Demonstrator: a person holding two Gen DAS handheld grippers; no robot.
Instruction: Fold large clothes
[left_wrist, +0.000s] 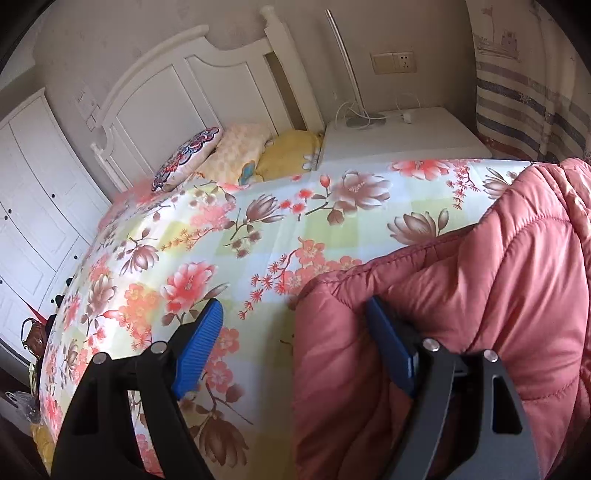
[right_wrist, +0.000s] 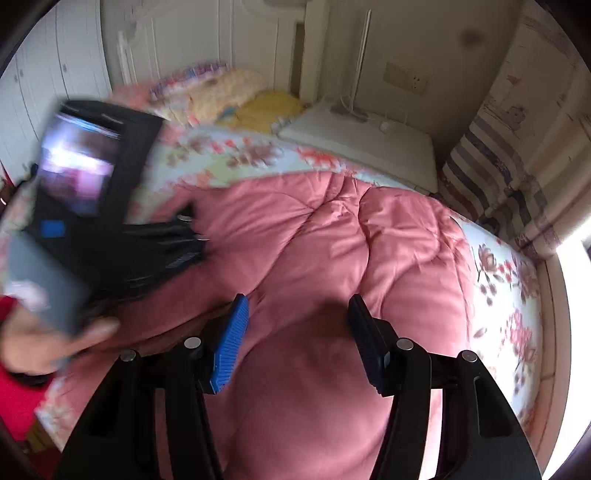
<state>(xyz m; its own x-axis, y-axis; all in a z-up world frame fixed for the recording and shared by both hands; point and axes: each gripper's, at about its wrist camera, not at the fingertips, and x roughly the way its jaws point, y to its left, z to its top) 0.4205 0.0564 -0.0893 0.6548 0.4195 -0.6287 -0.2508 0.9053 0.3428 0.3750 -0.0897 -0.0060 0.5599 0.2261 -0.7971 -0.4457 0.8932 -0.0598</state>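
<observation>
The coat (right_wrist: 332, 236) is lying puffy and pink on the flowery bed (left_wrist: 229, 236), all bumpy with stitched lines. I am holding my left gripper (left_wrist: 295, 332) wide open at its edge, my right gripper (right_wrist: 299, 325) open above it.

A: Right gripper (right_wrist: 297, 332)?
B: Jaws apart over the pink quilted coat (right_wrist: 332, 240), nothing clamped.
A: Left gripper (right_wrist: 184, 236)?
B: At 9 o'clock, blurred, on the coat edge. Floral bedsheet (right_wrist: 517, 295) at 3 o'clock.
</observation>
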